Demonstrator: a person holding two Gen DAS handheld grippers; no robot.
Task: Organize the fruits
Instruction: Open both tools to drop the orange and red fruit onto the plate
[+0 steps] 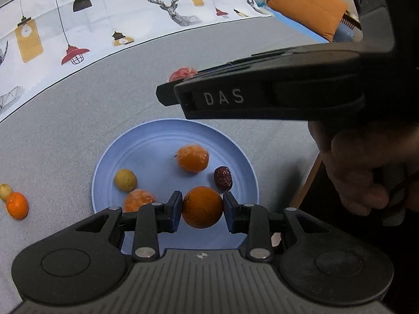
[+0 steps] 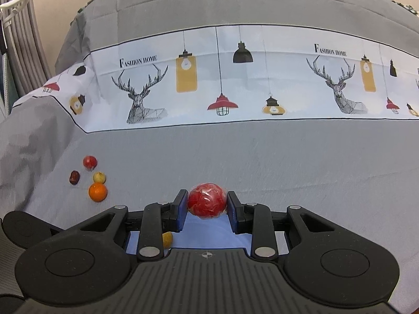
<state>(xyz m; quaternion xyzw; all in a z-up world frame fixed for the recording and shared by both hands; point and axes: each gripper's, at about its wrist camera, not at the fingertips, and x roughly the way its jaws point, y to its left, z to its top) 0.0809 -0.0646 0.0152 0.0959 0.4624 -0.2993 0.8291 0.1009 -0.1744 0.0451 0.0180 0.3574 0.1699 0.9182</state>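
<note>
I hold a small round orange citrus fruit [image 1: 202, 207] in the left gripper [image 1: 202, 210], jaws closed on its widest part, above the near rim of the round pale blue plastic plate [image 1: 146, 144]. The right gripper [image 2: 207, 206] clamps a round red fruit in clear film [image 2: 207, 204] over the plate's far rim. I judge both fruits light and slightly soft; the film looks slippery, so I grip across the middle with moderate pressure. The plate already carries two film-wrapped orange fruits [image 1: 193, 157], a small yellow-green fruit [image 1: 125, 180] and a wrinkled dark red date [image 1: 223, 178]. Four more fruits [image 2: 98, 192] lie near the left edge of the bed. The surface is a soft grey bedspread [image 2: 288, 157] with a printed deer-and-lamp band, so I expect round fruit to roll little.
</note>
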